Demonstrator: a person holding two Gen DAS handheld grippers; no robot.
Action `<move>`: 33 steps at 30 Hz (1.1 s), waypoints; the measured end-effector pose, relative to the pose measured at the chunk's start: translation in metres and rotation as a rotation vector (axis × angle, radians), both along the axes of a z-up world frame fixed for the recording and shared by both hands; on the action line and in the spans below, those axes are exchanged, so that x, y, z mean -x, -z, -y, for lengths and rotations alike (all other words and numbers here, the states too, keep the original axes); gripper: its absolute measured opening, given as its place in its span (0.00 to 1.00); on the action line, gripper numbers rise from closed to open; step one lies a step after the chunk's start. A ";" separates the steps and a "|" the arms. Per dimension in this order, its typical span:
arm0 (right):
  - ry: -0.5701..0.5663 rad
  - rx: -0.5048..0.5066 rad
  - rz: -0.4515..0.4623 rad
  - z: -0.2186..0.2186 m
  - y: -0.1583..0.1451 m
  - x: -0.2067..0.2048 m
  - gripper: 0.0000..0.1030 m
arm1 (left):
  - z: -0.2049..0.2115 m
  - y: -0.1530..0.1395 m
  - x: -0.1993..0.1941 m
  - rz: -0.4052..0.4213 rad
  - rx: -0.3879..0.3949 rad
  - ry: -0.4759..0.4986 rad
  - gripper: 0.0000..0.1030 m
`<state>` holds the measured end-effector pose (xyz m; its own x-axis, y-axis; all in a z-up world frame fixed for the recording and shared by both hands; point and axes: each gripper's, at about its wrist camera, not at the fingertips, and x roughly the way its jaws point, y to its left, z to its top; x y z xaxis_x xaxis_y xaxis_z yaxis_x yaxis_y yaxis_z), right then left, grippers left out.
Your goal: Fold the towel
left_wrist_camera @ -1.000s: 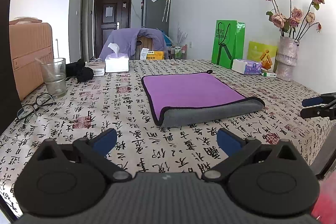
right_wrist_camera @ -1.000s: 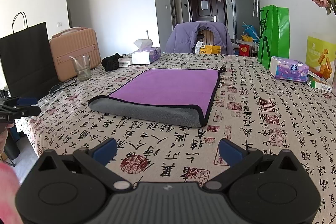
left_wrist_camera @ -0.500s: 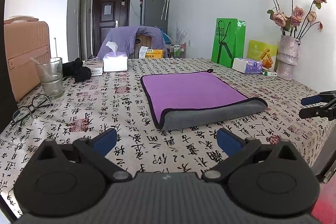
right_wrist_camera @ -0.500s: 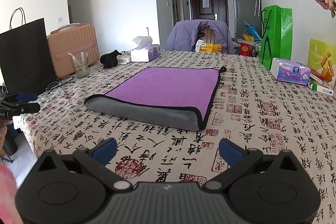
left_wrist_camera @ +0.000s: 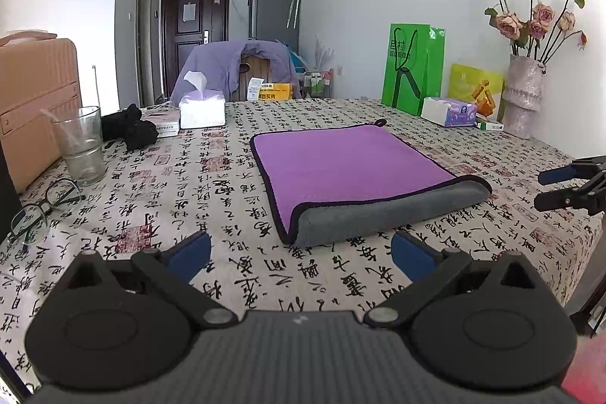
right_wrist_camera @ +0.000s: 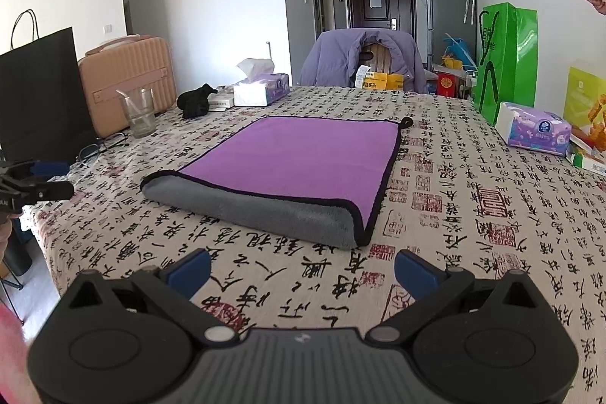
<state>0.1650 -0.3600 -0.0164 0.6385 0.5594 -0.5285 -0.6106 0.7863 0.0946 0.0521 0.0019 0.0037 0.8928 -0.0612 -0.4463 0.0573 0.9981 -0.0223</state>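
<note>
A purple towel (left_wrist_camera: 344, 163) with a black hem lies folded flat on the patterned tablecloth, its grey fold facing me; it also shows in the right wrist view (right_wrist_camera: 299, 159). My left gripper (left_wrist_camera: 299, 252) is open and empty, short of the towel's near left corner. My right gripper (right_wrist_camera: 301, 269) is open and empty, short of the near right corner. Each gripper shows at the edge of the other's view, the right one (left_wrist_camera: 564, 186) and the left one (right_wrist_camera: 38, 180).
On the left stand a glass (left_wrist_camera: 81, 144), spectacles (left_wrist_camera: 41, 205), a black cloth (left_wrist_camera: 128, 127) and a tissue box (left_wrist_camera: 202, 112). On the right stand a green bag (left_wrist_camera: 411, 67), a tissue pack (left_wrist_camera: 449, 110) and a vase of flowers (left_wrist_camera: 524, 93). A chair with a jacket (right_wrist_camera: 363, 59) stands behind.
Both grippers have drifted slightly nearer the towel and stayed open. The towel has not moved.
</note>
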 end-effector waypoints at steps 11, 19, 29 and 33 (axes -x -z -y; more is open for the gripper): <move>0.008 0.019 -0.016 -0.009 0.001 -0.023 1.00 | 0.000 0.001 -0.023 -0.027 0.023 0.017 1.00; -0.001 0.030 -0.028 -0.015 0.005 -0.038 1.00 | 0.001 0.003 -0.040 -0.041 0.015 0.018 1.00; -0.006 0.042 -0.049 -0.023 0.010 -0.060 1.00 | -0.001 0.006 -0.061 -0.062 0.014 0.009 1.00; -0.011 0.047 -0.054 -0.027 0.012 -0.068 1.00 | -0.001 0.008 -0.071 -0.072 0.013 0.011 1.00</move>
<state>0.2325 -0.3334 -0.0281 0.6023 0.5401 -0.5879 -0.6142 0.7839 0.0910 0.1230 0.0026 -0.0048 0.8574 -0.0773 -0.5088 0.0661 0.9970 -0.0401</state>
